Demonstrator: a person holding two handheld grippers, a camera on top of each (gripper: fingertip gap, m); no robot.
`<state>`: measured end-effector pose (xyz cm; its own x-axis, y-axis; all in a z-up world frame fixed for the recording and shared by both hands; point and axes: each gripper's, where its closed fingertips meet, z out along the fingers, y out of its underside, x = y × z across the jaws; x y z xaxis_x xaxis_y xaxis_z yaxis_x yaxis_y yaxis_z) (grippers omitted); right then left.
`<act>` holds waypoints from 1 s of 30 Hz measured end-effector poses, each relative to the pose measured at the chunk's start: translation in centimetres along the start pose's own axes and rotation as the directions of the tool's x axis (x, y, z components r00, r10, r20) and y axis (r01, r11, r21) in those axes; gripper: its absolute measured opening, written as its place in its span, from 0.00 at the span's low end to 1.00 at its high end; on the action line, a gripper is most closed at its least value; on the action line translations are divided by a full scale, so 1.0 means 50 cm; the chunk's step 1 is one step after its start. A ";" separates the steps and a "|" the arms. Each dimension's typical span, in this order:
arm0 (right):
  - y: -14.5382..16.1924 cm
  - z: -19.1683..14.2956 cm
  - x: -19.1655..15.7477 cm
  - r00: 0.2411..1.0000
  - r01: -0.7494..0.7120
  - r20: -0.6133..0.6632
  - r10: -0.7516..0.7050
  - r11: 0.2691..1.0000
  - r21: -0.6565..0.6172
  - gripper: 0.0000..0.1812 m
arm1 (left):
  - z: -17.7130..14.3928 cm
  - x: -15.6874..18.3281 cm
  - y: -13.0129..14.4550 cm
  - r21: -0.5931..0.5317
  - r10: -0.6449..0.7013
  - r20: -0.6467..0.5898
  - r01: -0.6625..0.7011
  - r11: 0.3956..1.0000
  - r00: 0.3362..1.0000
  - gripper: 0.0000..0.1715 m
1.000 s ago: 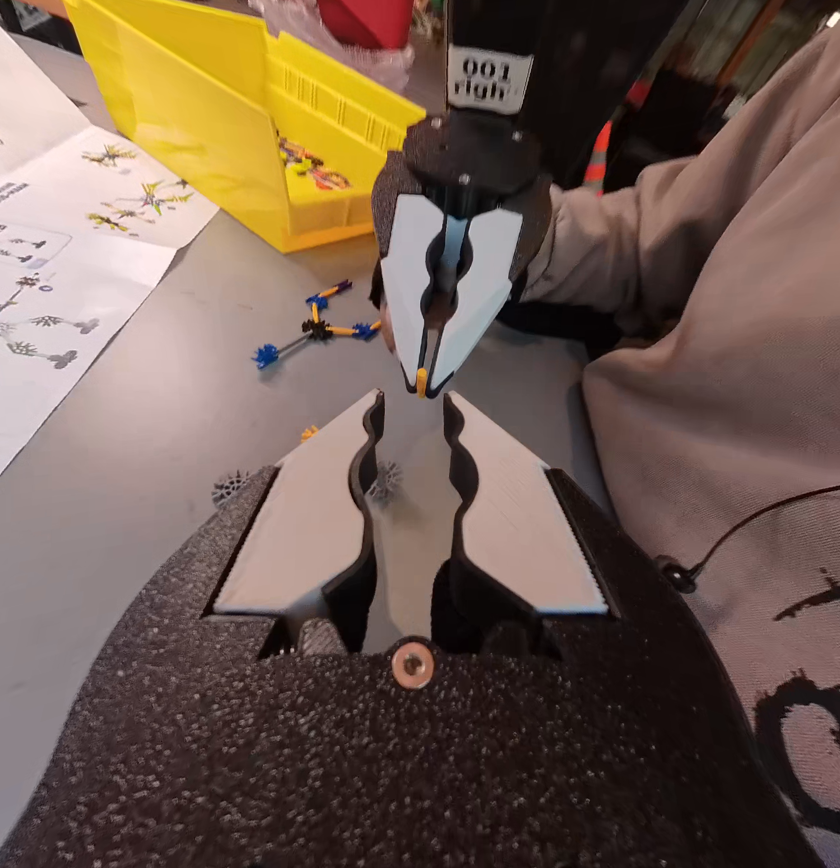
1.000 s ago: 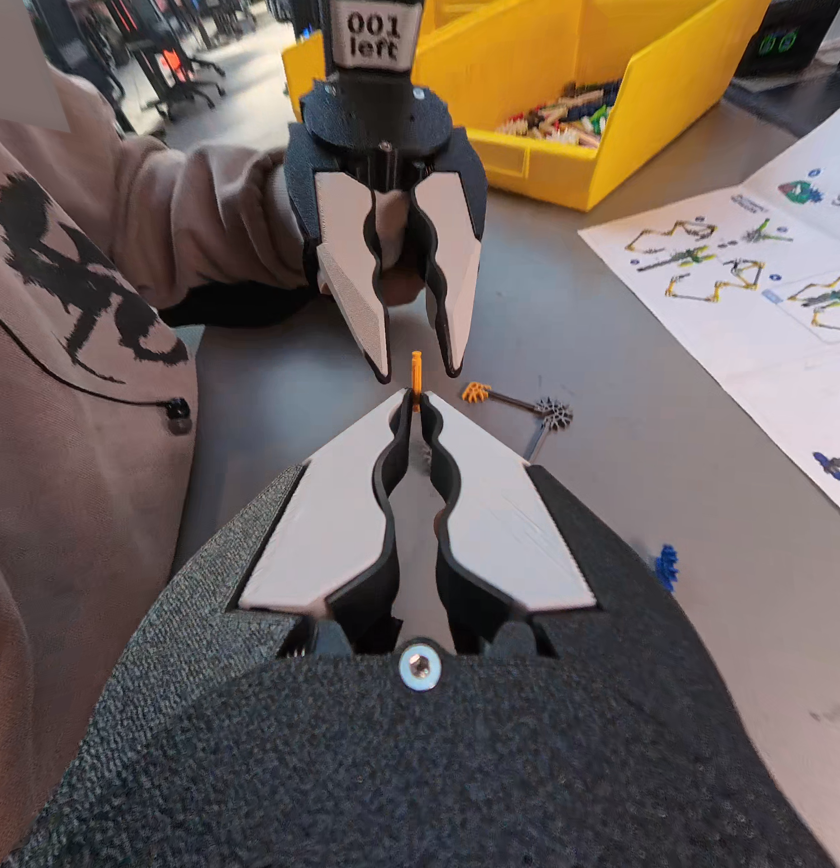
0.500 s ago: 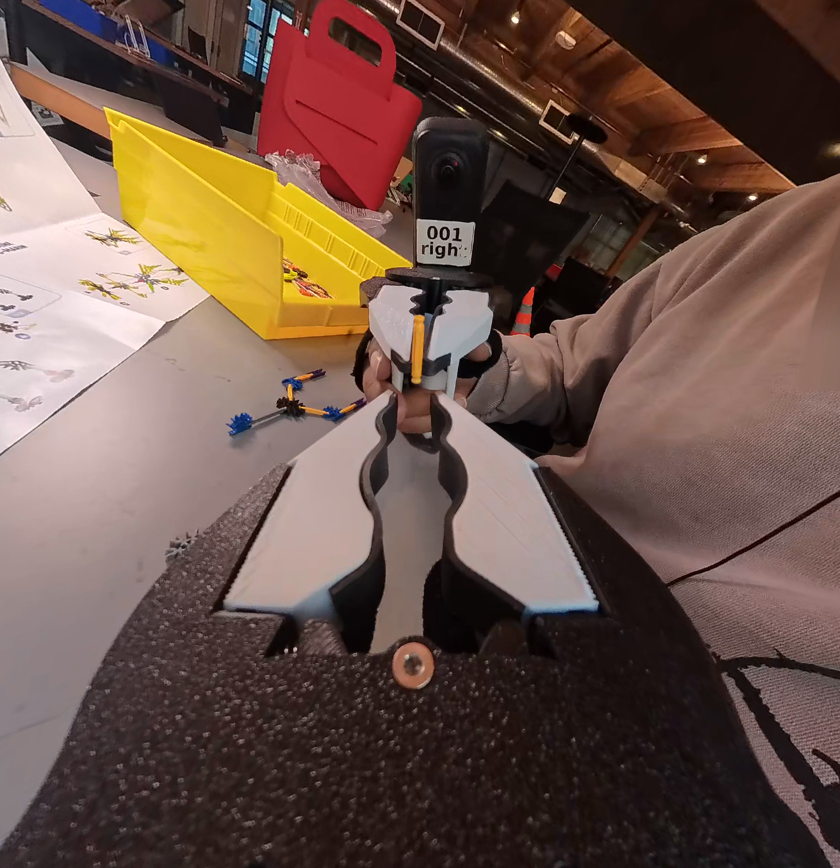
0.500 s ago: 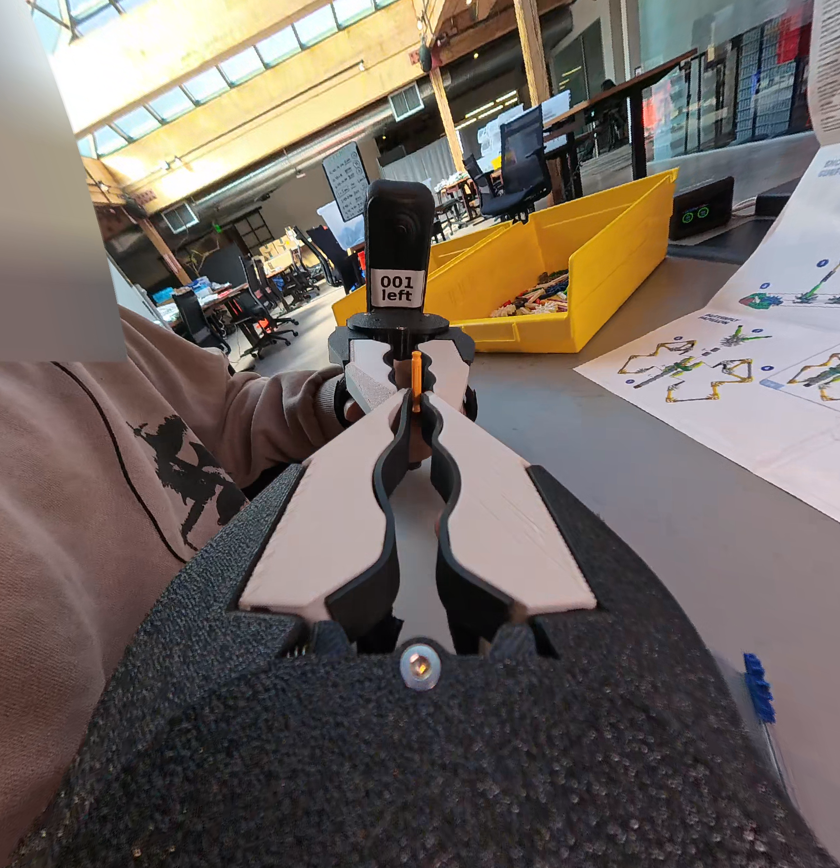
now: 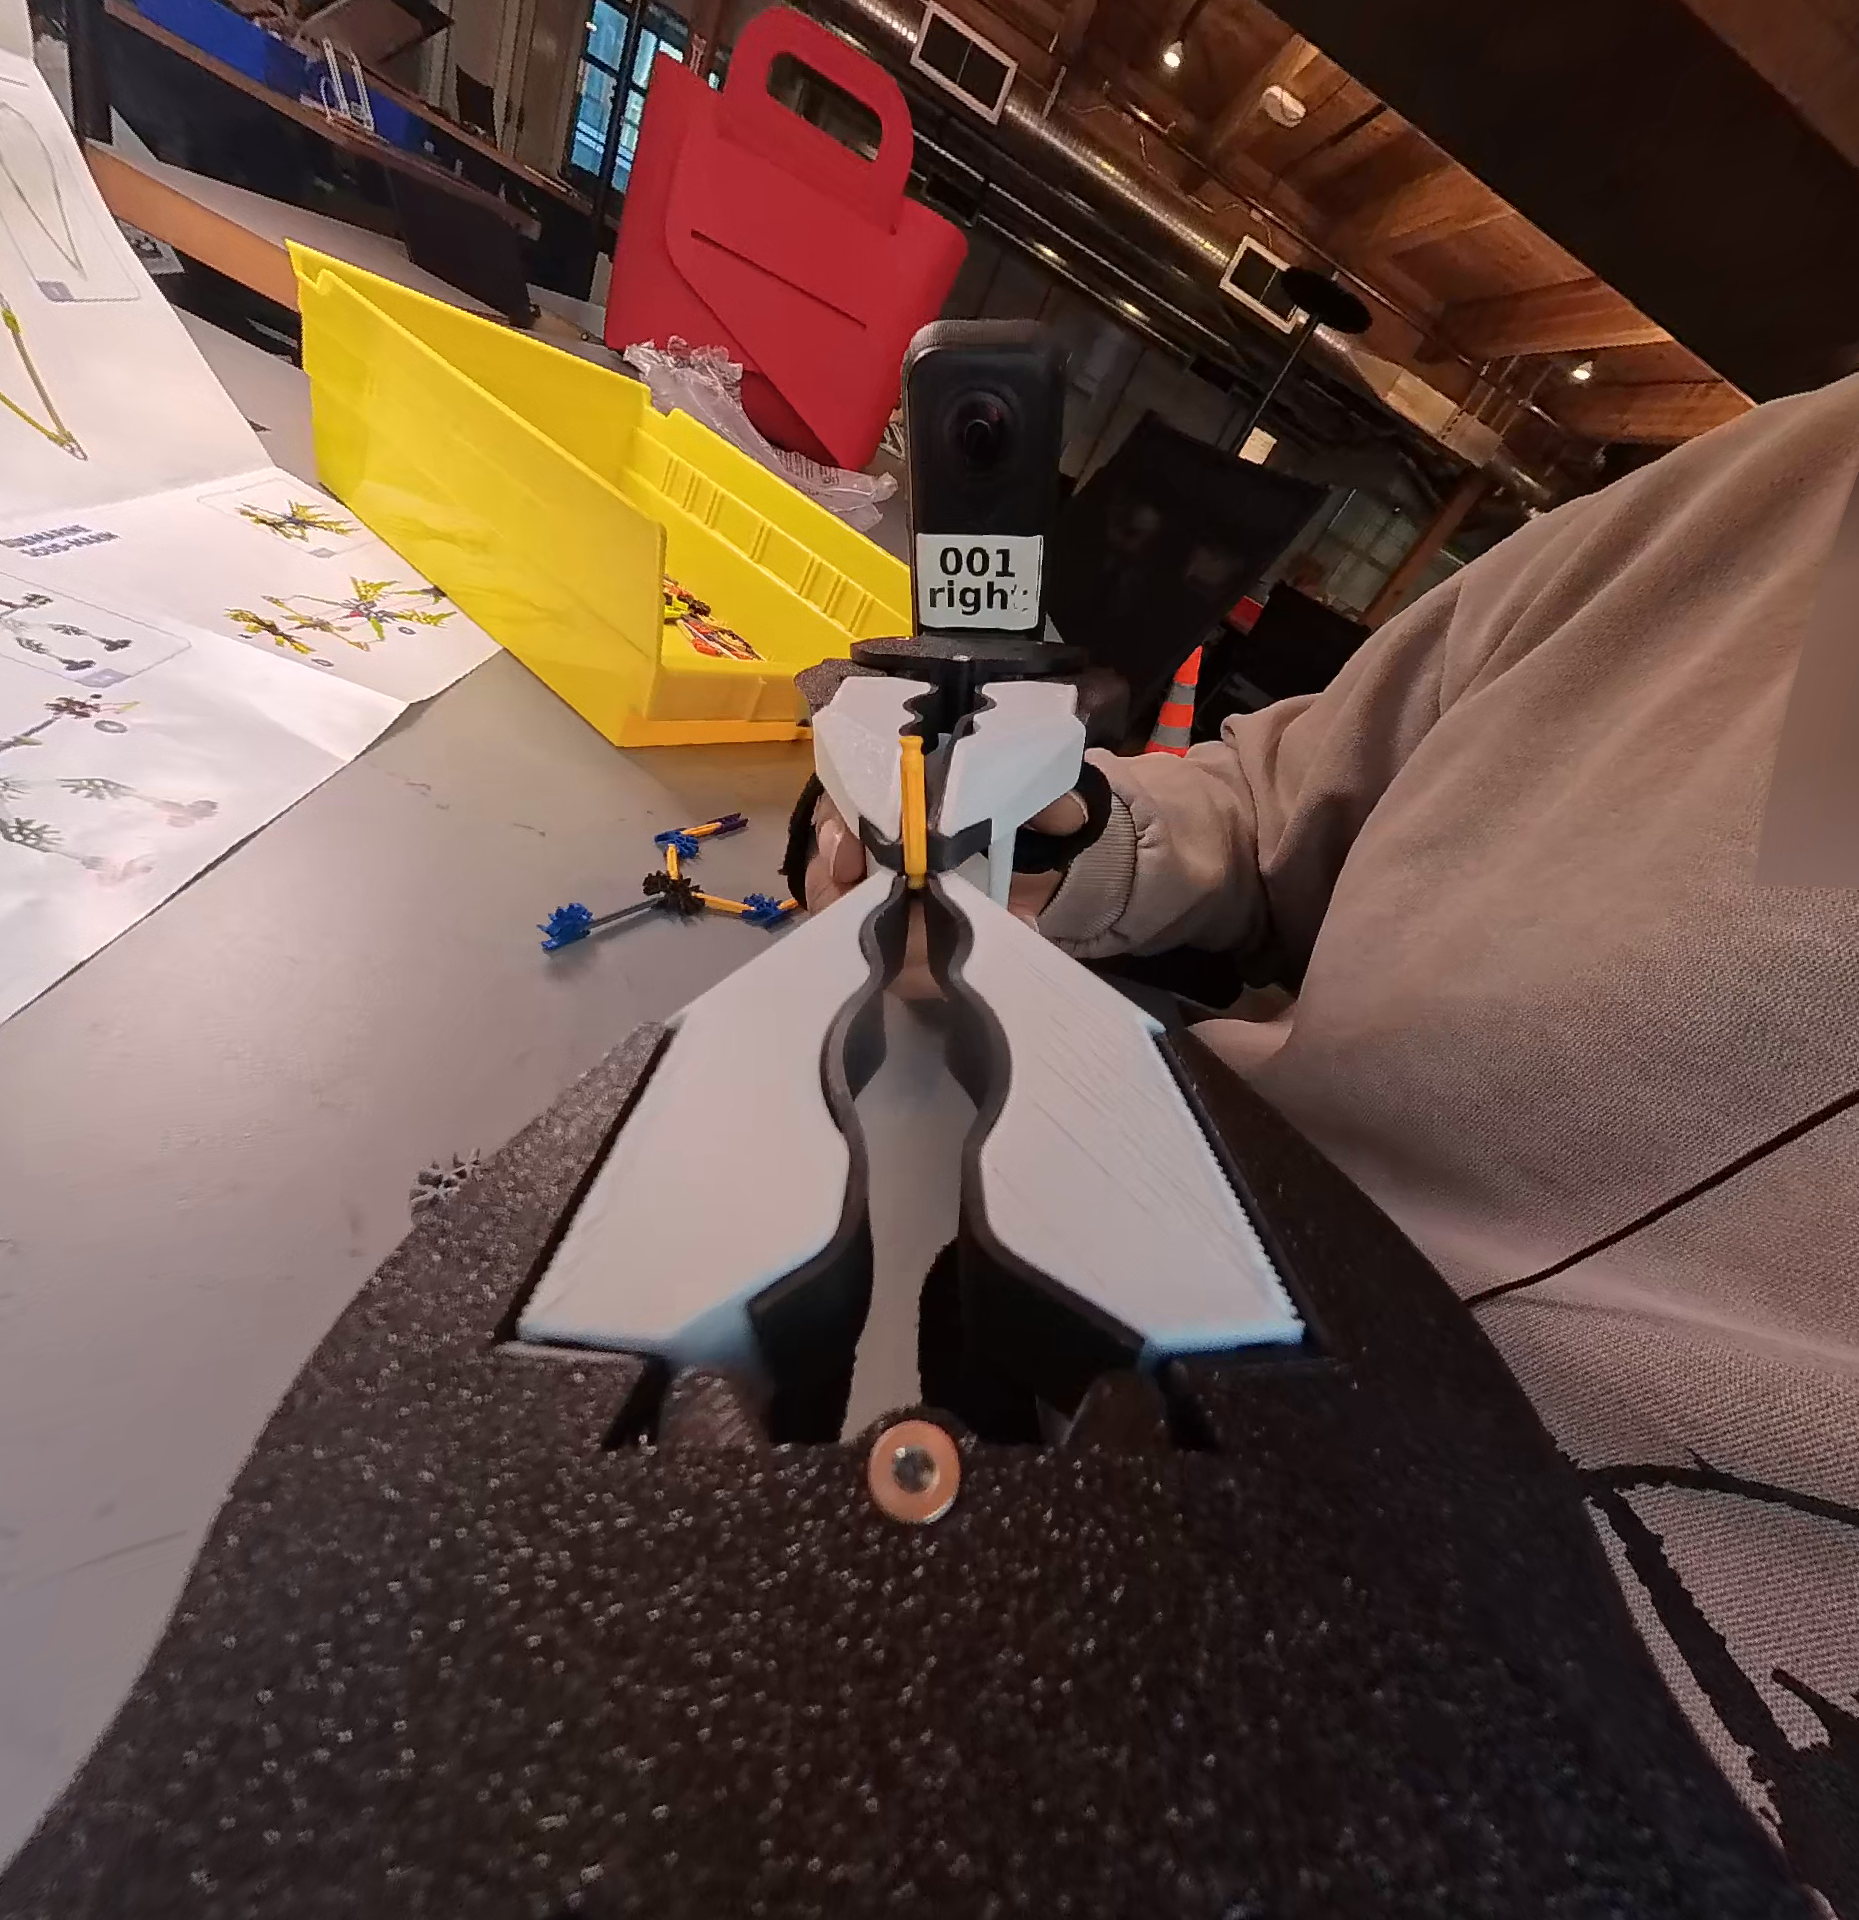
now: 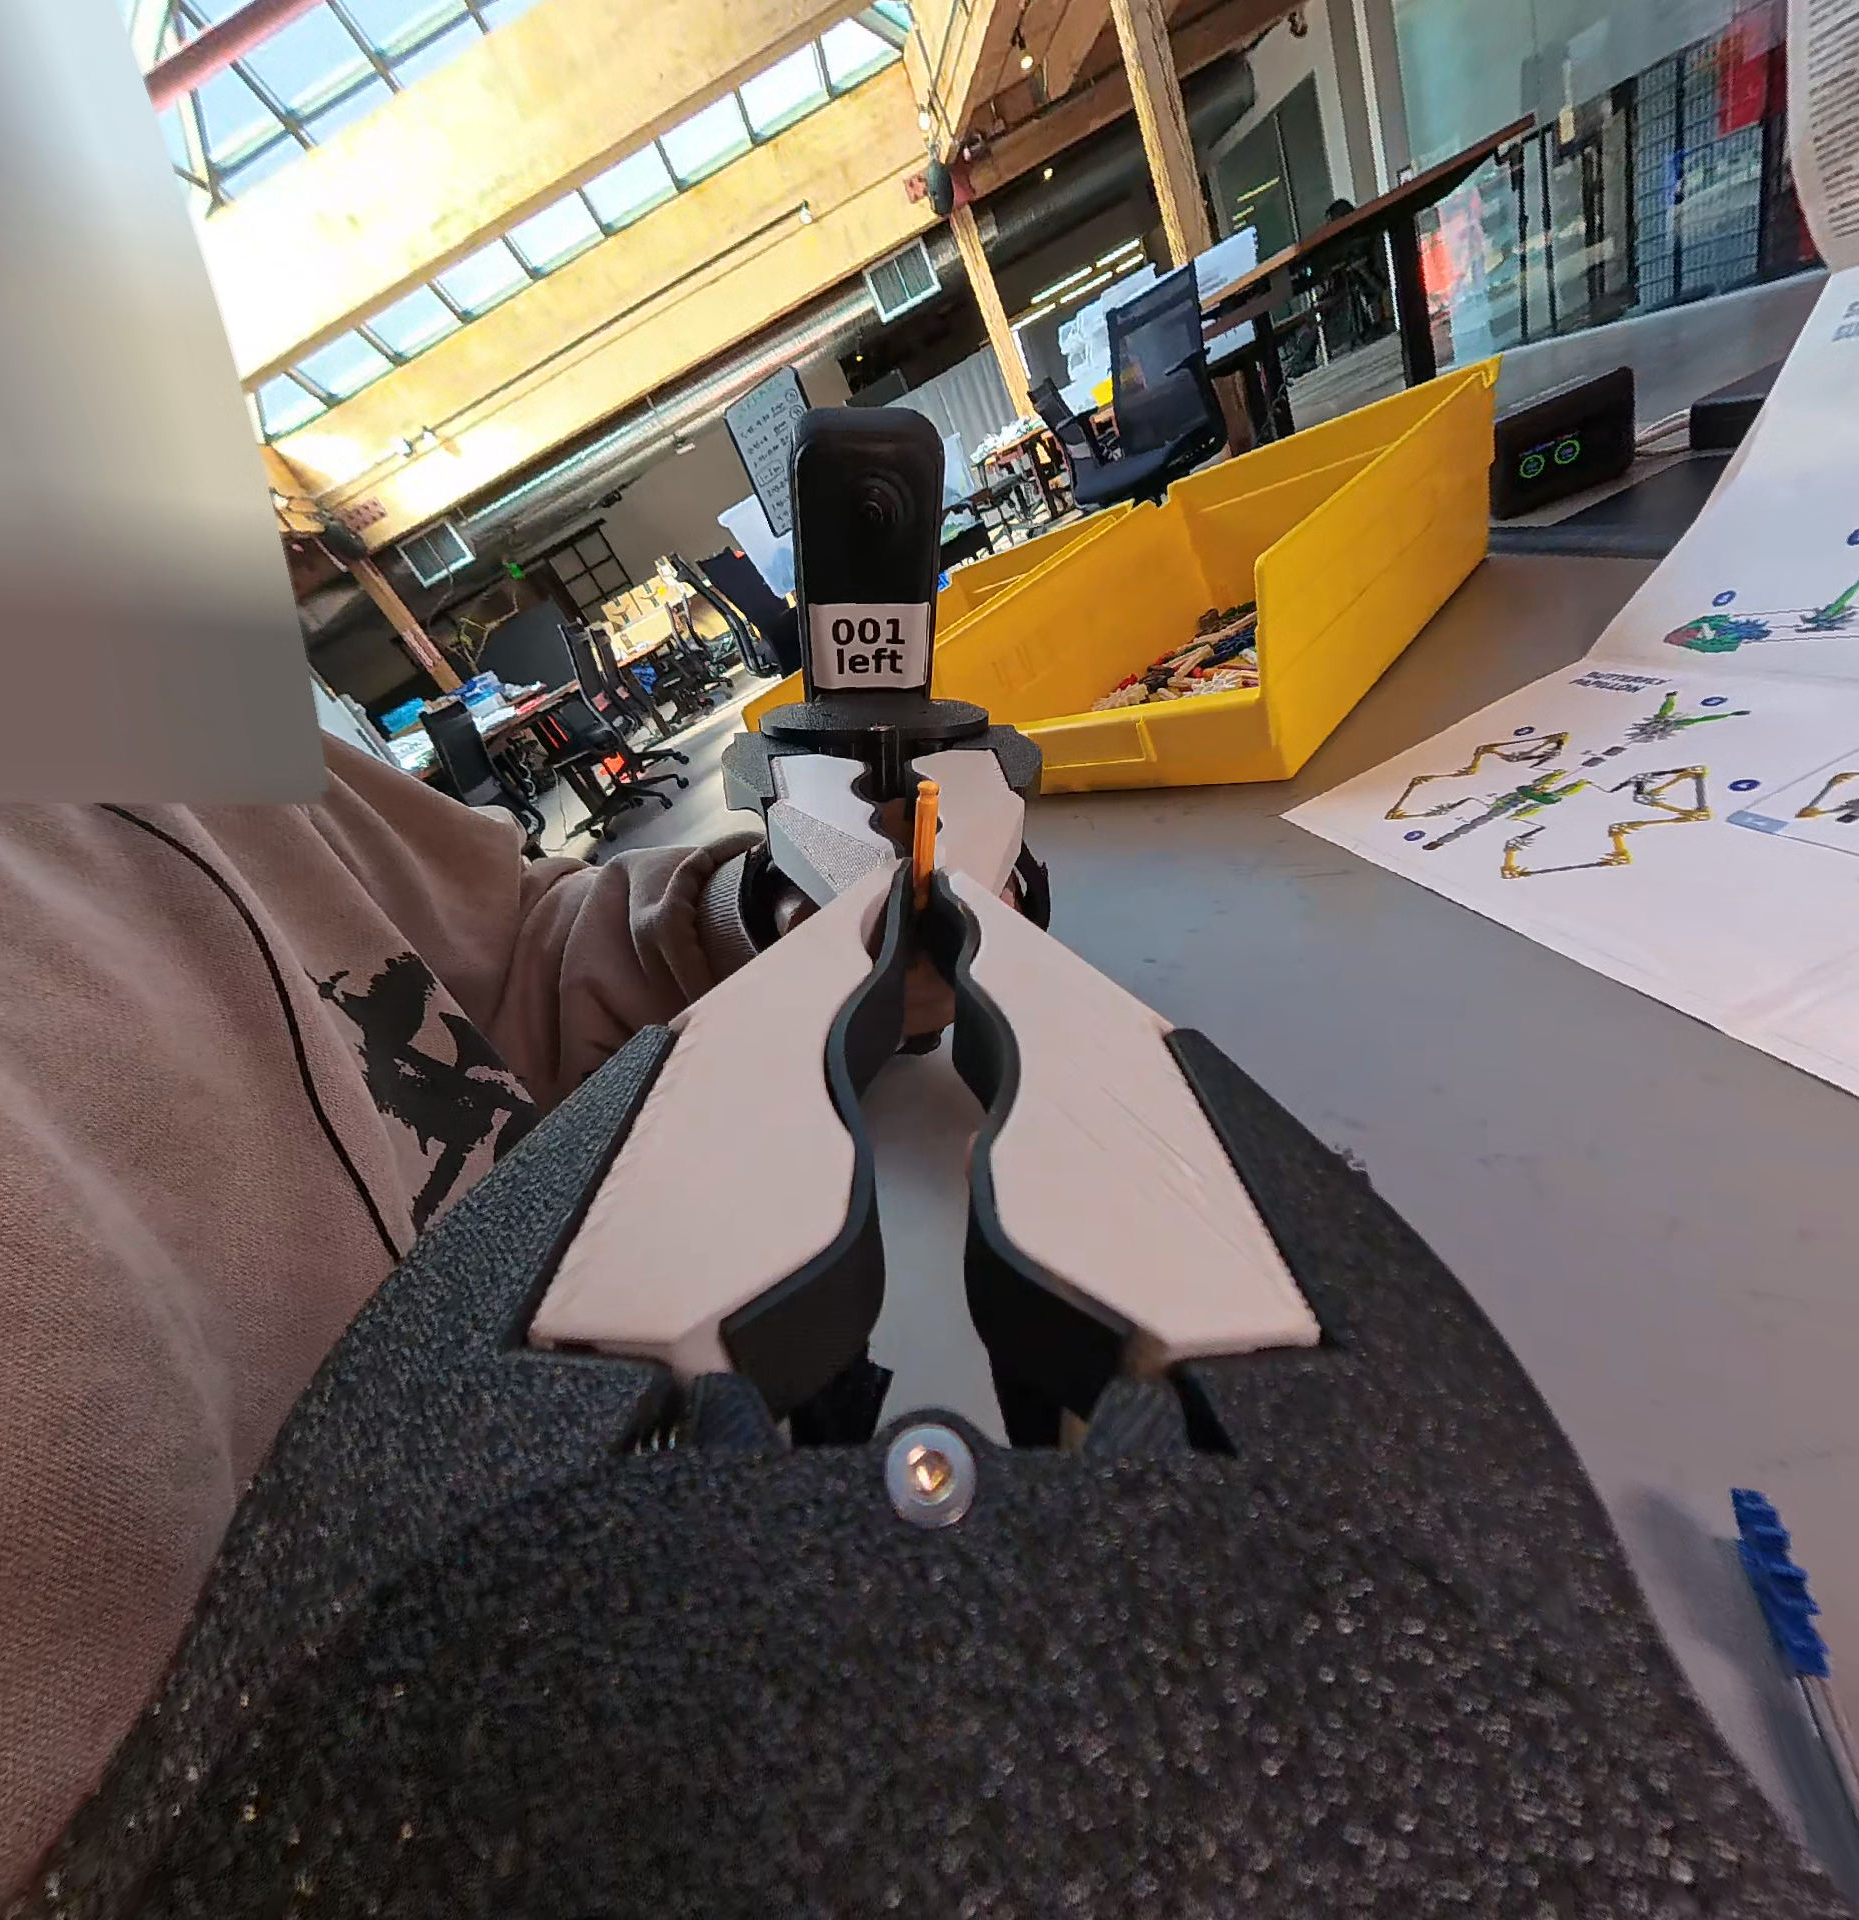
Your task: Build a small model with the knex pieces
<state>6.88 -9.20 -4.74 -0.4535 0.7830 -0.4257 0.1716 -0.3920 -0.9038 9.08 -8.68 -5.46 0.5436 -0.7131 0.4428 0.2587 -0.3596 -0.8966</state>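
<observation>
A thin yellow rod (image 5: 910, 810) stands upright where the two grippers meet tip to tip above the grey table (image 5: 281, 1039). My left gripper (image 5: 911, 889) has its jaws drawn in to a narrow slit on the rod's lower end. My right gripper (image 6: 918, 885) is shut on the same rod (image 6: 925, 831), which sticks up above its tips. Each gripper also shows head-on in the other's view: the right one in the left wrist view (image 5: 946, 790), the left one in the right wrist view (image 6: 894, 821). A person's hands hold both.
A yellow bin (image 5: 509, 540) of small parts stands behind, also in the right wrist view (image 6: 1320, 623). An instruction sheet (image 5: 125, 675) lies beside it. A small blue, yellow and black assembly (image 5: 676, 894) and a grey connector (image 5: 447, 1179) lie on the table. A blue connector (image 6: 1782, 1600) lies near my right gripper. Both grippers' tips are close together, under 4 cm apart. Left tips and right tips are each some 12 cm from the grey connector (image 5: 447, 1179).
Both grippers rose from pointing down at the table to level, tip to tip. The right one kept the rod. The left gripper's jaws closed from open to a narrow slit on the rod.
</observation>
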 end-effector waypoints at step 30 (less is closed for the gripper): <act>0.028 -0.006 0.028 0.998 0.022 -0.054 -0.026 0.997 -0.078 0.00 | -0.012 -0.031 0.022 -0.114 0.125 0.107 -0.113 0.987 0.986 0.01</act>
<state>6.74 -8.52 -6.61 -0.4101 0.8179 -0.4036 0.2290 -0.3360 -0.9136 8.01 -8.32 -7.11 0.6540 -0.6839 0.3233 0.1032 -0.3427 -0.9338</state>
